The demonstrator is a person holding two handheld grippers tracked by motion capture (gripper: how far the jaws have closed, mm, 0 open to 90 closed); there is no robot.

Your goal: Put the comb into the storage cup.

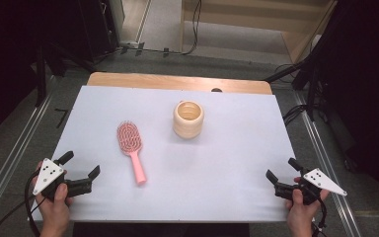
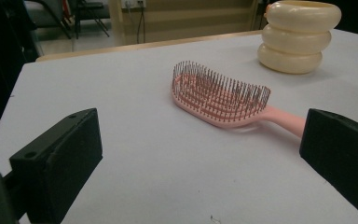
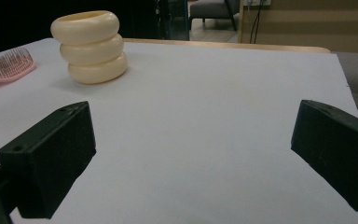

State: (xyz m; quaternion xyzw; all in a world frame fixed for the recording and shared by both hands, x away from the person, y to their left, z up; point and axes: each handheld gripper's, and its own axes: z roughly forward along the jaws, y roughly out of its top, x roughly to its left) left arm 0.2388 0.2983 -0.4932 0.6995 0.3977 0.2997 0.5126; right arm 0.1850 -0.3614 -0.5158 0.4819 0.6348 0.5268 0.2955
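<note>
Hairbrush (image 1: 130, 144) left of cup (image 1: 188, 119)

Pink brush, cream holder, white tabletop.
Hairbrush (image 1: 130, 143) pink with dark grey bristles; ribbed cup (image 1: 188, 119) pale cream; table cover (image 1: 227, 163) plain white; gripper jaws matte black.

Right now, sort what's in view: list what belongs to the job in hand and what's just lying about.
In the job:
- pink hairbrush, bristles up, nearest the left gripper
- cream ribbed cup, upright, beyond the brush
- right gripper; both grippers empty, jaws wide open

Lying about:
- white table cover
- cables on the floor
</note>
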